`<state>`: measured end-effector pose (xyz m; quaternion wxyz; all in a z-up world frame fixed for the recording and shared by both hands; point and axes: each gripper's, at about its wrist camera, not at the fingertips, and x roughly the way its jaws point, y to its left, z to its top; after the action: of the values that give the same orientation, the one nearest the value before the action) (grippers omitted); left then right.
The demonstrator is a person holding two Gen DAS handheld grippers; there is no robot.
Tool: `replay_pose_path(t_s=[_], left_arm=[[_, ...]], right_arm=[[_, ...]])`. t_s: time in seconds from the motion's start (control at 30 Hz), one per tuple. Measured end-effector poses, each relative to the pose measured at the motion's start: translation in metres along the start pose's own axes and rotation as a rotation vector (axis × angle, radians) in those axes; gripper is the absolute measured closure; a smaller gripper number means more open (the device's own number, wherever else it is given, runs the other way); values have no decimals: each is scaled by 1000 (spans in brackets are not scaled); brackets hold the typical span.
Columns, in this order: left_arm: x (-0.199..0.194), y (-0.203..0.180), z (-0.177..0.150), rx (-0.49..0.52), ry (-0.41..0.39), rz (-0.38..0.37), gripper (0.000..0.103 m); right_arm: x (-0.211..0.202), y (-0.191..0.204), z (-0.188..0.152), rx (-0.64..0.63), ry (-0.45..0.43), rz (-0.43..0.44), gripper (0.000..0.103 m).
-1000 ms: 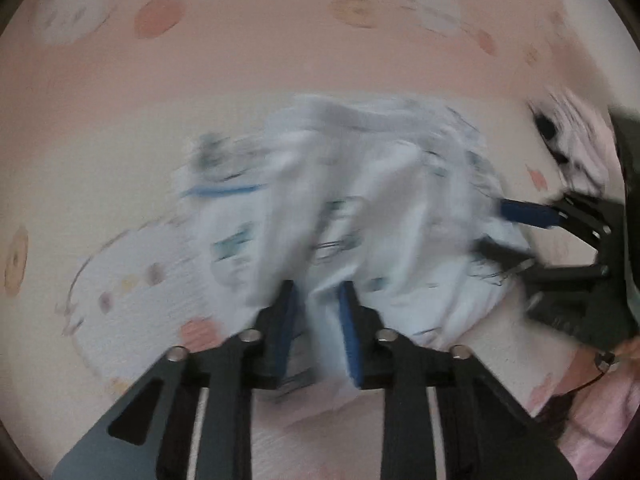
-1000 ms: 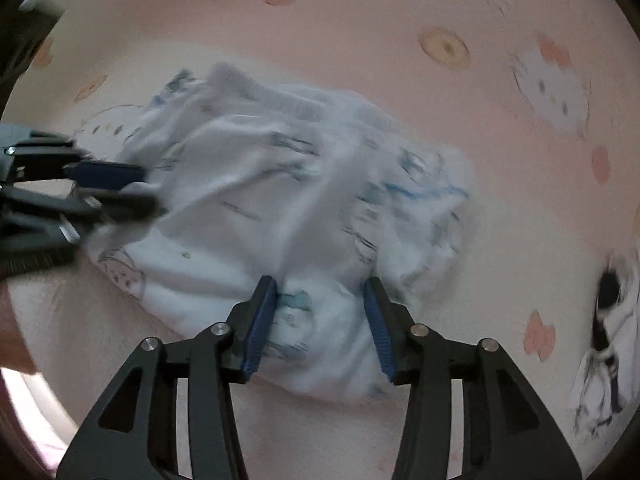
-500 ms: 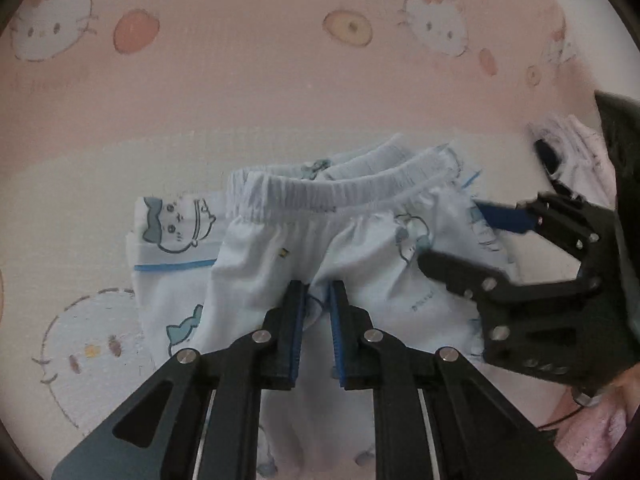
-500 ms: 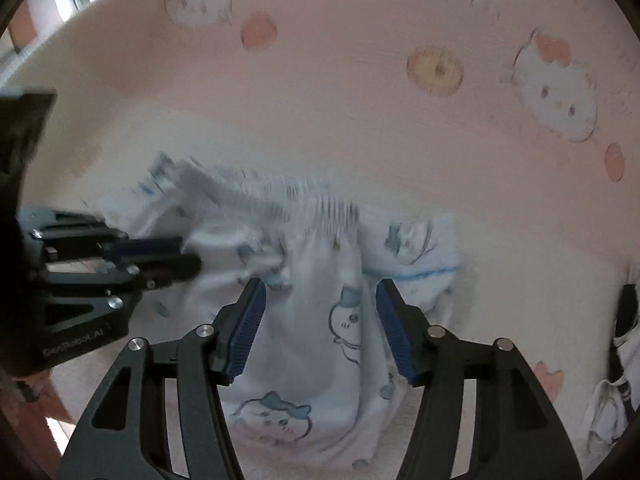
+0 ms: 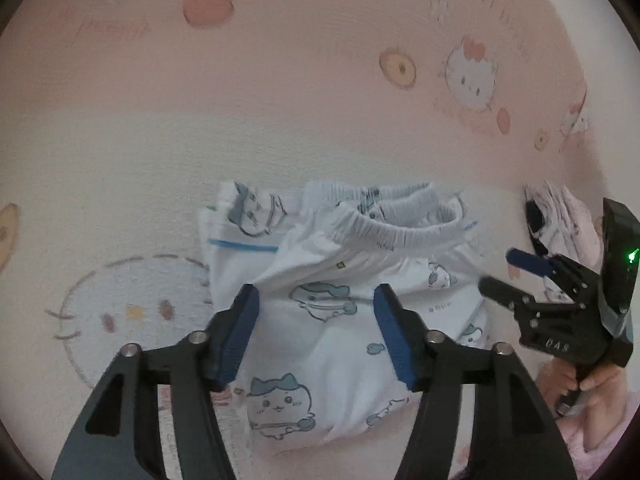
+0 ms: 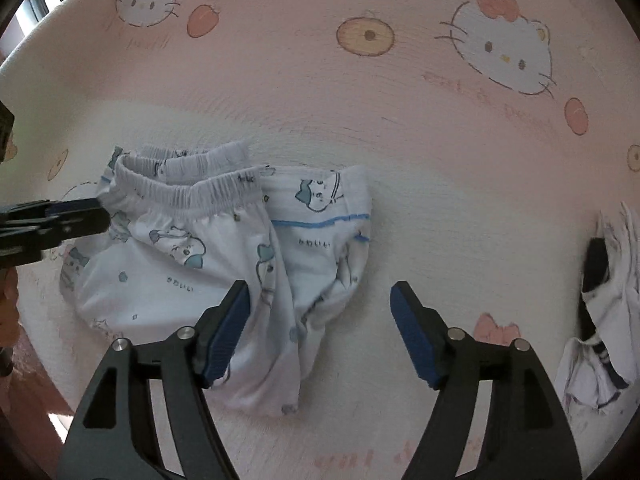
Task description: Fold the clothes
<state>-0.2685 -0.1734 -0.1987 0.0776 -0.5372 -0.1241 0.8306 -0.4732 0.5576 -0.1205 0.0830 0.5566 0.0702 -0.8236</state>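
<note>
Pink cartoon-cat bedsheet spreads under everything. White printed trousers lie folded on it, waistband away from both cameras. Left gripper and right gripper hover above — jaws opening, pinching nothing. Another crumpled garment lies well apart.

Two garments lie on one printed sheet. One is a pair of white trousers with blue cartoon figures, folded, near the sheet's middle. The other is a white and dark garment, crumpled, near the sheet's right edge. Two grippers are in view: the left gripper and the right gripper, each with two blue-padded fingers, both opening. One hand of a person shows.
</note>
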Motion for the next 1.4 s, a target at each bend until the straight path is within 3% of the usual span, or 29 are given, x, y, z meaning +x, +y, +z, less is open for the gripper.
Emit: replay_pose_path(t_s=[0.07,0.27,0.4,0.47,0.63,0.77,0.83,0.9,0.97,1.03,1.1,1.13,1.17,1.23,1.4], left_arm=[[-2,-6,-8,47,-33,105,41],[15,7,-19,23,41,145,41],[10,21,-15,-1,3,207,41],[2,30,-11,-41,-17,222,41],[-10,46,-12,-144,0,117,41],[-11,26,-39,-246,64,38,41],[-15,17,-58,-263,77,33,41],[-4,12,-64,-272,93,52,43],[2,4,-65,-268,76,18,45],[5,-6,-66,-228,65,40,59],[8,-14,-67,-199,69,30,86],[10,-17,-67,-190,74,14,89],[9,-20,-68,-177,70,21,90],[4,-27,-69,-156,61,35,91],[-27,-45,-90,-136,37,4,92]], right_arm=[[1,7,-3,-38,0,-58,29],[14,12,-7,-34,38,-90,29],[16,5,-6,-21,54,-93,28],[-3,-4,-12,5,58,-85,27],[-22,-28,-19,140,50,-11,26],[-16,-38,-44,260,129,142,24],[-7,-35,-56,306,156,167,23],[-9,-25,-56,277,117,149,22],[-8,-11,-53,248,95,202,23],[-9,3,-53,210,75,171,32],[-10,19,-53,125,56,109,44],[-12,24,-52,101,49,105,77],[-16,28,-51,94,45,126,88],[-23,34,-50,78,35,159,94],[-57,37,-75,138,7,196,94]])
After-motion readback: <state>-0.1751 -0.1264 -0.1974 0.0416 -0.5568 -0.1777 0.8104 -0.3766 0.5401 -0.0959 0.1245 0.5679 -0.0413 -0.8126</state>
